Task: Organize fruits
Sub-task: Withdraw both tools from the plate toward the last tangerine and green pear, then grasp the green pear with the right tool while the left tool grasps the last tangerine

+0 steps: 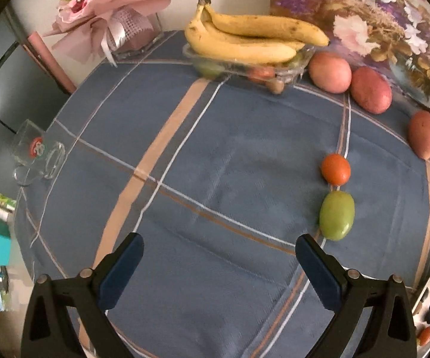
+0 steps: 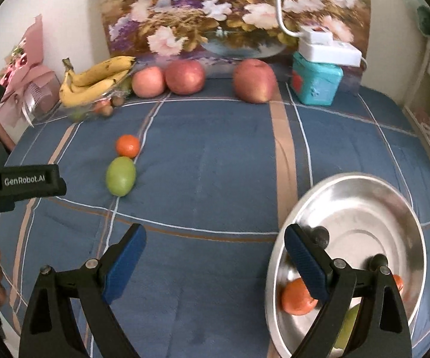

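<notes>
Blue plaid tablecloth (image 2: 215, 161) under both my tongs, fruit scattered across it.

From the left: my left gripper (image 1: 219, 258) hangs with jaws spread wide and nothing between them; the green fruit (image 1: 336, 215) lies just beyond its right finger at about one o'clock, touching the orange fruit (image 1: 335, 169) behind it. Bananas (image 1: 250, 40) top a clear tray (image 1: 296, 62) at twelve o'clock, three apples (image 2: 184, 77) to their right. My right gripper (image 2: 215, 249) is likewise wide open and empty; the steel plate (image 2: 363, 208) sits under its right finger at four o'clock, holding another orange fruit (image 2: 296, 296).
</notes>
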`<state>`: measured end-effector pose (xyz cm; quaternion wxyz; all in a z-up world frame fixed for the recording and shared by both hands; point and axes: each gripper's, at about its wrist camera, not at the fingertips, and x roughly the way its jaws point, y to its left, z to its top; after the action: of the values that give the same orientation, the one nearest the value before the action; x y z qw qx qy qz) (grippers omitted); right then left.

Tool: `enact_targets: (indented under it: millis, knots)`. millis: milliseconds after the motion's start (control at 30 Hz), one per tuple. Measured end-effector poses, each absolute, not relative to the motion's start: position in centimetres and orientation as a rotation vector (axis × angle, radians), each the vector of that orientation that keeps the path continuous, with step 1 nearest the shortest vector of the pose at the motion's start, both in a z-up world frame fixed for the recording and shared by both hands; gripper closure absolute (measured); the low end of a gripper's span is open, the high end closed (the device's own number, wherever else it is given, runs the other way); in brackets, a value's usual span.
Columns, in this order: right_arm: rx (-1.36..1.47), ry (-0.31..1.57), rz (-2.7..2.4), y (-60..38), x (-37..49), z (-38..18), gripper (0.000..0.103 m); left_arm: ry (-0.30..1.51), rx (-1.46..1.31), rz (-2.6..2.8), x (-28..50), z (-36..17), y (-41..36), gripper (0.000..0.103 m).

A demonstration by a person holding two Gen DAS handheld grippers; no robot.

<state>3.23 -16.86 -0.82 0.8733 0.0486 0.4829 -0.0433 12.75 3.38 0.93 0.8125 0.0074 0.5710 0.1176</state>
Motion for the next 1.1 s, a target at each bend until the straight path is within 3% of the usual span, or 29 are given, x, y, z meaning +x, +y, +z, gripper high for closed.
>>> enact_targets:
  millis: [467, 1100]
  knots:
    - [-0.003, 1.050, -0.091, -13.6, 4.9, -2.7, 0.009, 1.113, 0.065, 0.127, 14.0, 0.6, 3.9, 0.000]
    - [0.069, 1.070, -0.002, -10.6, 10.3, -3.9, 0.009, 1.162, -0.115, 0.158, 17.1, -1.7, 8.9, 0.000]
